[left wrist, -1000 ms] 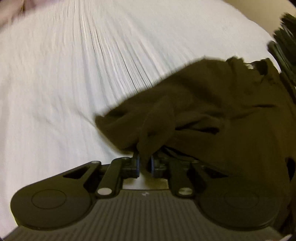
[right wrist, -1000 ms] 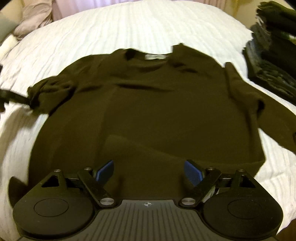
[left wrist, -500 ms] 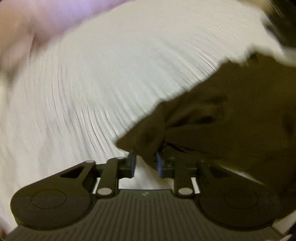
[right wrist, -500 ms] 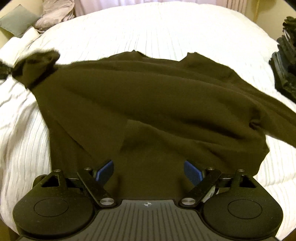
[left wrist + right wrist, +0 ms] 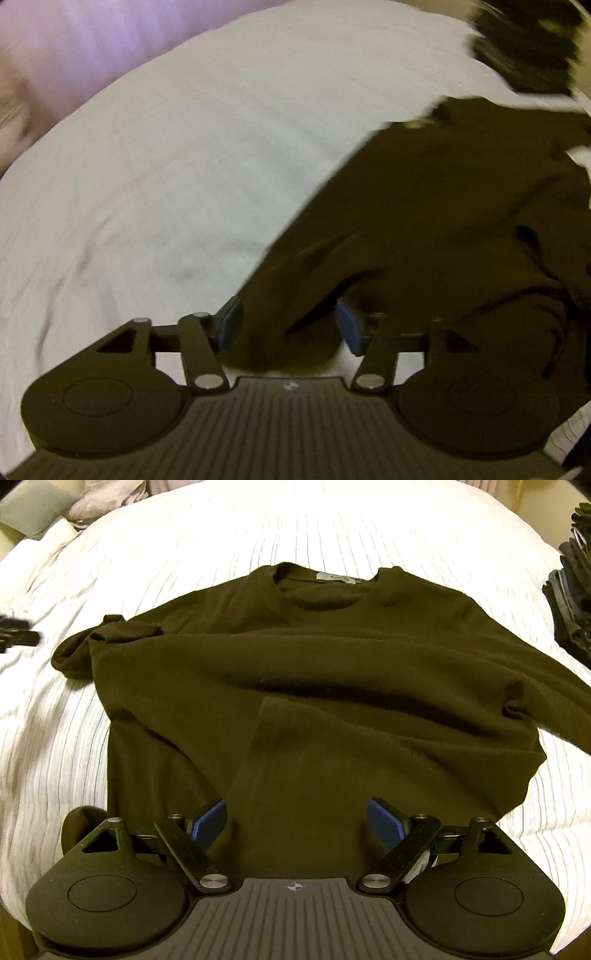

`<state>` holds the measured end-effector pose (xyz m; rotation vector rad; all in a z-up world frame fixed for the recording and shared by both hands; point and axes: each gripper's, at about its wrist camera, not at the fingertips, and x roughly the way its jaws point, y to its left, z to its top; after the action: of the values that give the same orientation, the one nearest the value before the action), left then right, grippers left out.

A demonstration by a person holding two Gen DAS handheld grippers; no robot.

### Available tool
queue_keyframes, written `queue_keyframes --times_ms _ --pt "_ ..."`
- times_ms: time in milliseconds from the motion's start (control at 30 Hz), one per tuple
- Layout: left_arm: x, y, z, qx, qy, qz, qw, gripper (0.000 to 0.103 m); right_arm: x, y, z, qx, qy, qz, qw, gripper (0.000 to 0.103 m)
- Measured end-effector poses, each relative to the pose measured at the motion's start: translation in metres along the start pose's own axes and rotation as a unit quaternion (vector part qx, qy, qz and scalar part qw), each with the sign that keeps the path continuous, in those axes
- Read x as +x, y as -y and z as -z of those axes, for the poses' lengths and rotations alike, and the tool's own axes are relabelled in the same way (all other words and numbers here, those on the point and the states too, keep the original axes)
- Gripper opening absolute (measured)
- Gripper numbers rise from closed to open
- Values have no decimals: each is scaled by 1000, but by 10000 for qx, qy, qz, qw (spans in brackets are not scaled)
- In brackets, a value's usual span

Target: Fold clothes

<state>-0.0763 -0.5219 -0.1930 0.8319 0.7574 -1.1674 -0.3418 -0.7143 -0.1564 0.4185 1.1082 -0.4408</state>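
Observation:
A dark olive-brown sweater (image 5: 314, 672) lies spread on the white striped bedcover (image 5: 332, 524), collar and label at the far side. One sleeve is folded across the body toward the near hem. The other sleeve's bunched cuff (image 5: 74, 653) rests on the bed at the left. In the left wrist view my left gripper (image 5: 290, 326) is opening, with a fold of sleeve cloth (image 5: 288, 295) loose between its blue pads. My right gripper (image 5: 297, 821) hovers open over the near hem with nothing gripped.
A stack of dark folded clothes (image 5: 572, 602) stands at the bed's right edge, also in the left wrist view as a dark stack (image 5: 528, 48). A grey-green pillow (image 5: 29, 509) and crumpled pale cloth (image 5: 107, 498) lie at the far left.
My left gripper was shut on the sleeve end, carried it leftward, then opened and let it drop. The sweater settled flat. My right gripper stayed open over the hem.

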Motion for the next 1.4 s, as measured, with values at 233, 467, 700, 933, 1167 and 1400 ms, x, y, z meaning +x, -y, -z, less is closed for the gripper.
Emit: queue_keyframes --times_ms 233,467,700,933,1167,1400 --pt "67 7 -26 90 -510 178 9985 9 6 22 5 192 -110 236 9995 86" --pt "-54 -131 8 -2021 431 -1258 9703 6 3 48 9 508 -151 415 9977 86" --pt "-145 -234 120 -3466 -259 -3449 8719 8 9 33 -10 305 -20 189 9994 86" --pt "-118 -143 152 -3127 -332 -2190 9237 20 11 25 -11 178 -59 126 9997 86" --pt "-62 32 113 -1465 -118 396 9883 31 11 12 -12 68 71 145 9998 86" --pt "-61 142 122 -4 -46 1298 9915 39 55 -21 -52 -1539 -70 -197 9879 86"
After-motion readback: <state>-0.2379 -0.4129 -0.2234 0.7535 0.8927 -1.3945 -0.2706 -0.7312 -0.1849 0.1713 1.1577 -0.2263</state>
